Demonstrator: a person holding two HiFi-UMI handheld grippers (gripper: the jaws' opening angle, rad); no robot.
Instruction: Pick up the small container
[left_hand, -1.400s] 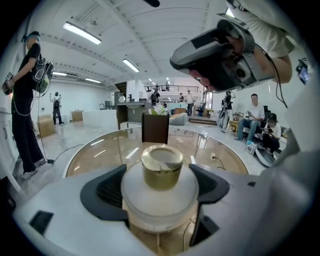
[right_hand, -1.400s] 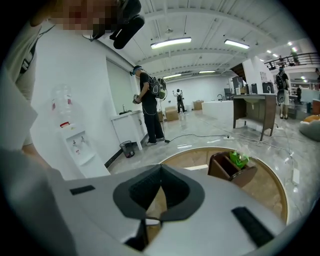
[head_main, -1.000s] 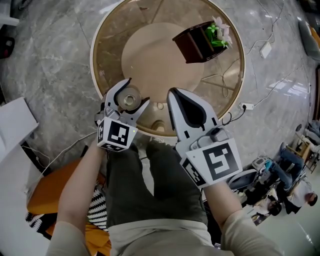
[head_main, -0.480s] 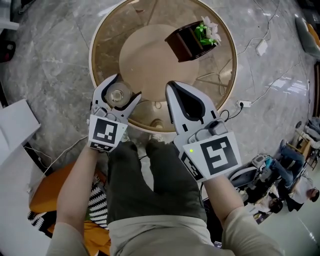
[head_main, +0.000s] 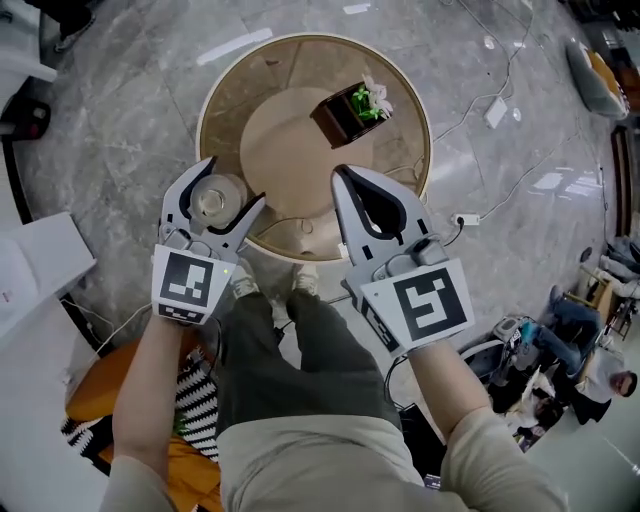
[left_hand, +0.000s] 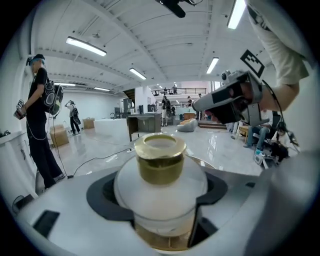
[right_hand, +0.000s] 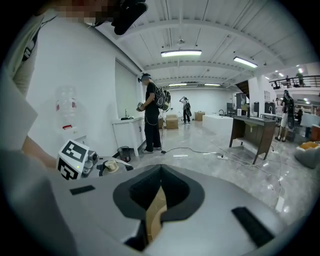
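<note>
Gripping: the left gripper (head_main: 232, 182) is clamped on the small container (left_hand: 160, 170) — a white, round-bodied jar with a gold collar, seated deep between the jaws and upright.
Container's place: in that grip, above the near-left rim of the round table (head_main: 225, 100); it looks clear of the top, though no view shows its base.
Right gripper (head_main: 342, 178): jaws together with nothing between them, only a thin slit; it hovers just beside the left one, over the table's near edge.
Doing it well: my judgement is an even squeeze and a straight, level rise — a rounded body can roll in the pads if tilted, and the gold top may be loose.
Edges: the table rim lies directly under the load, so a slip could fall to the floor.
Obstacles: the dark planter box (head_main: 345, 112) with flowers sits on the far side, well apart.
Open room: upward and toward the person looks free; rightward is crowded by the other gripper; a white cabinet (head_main: 30, 270) stands low at left.
</note>
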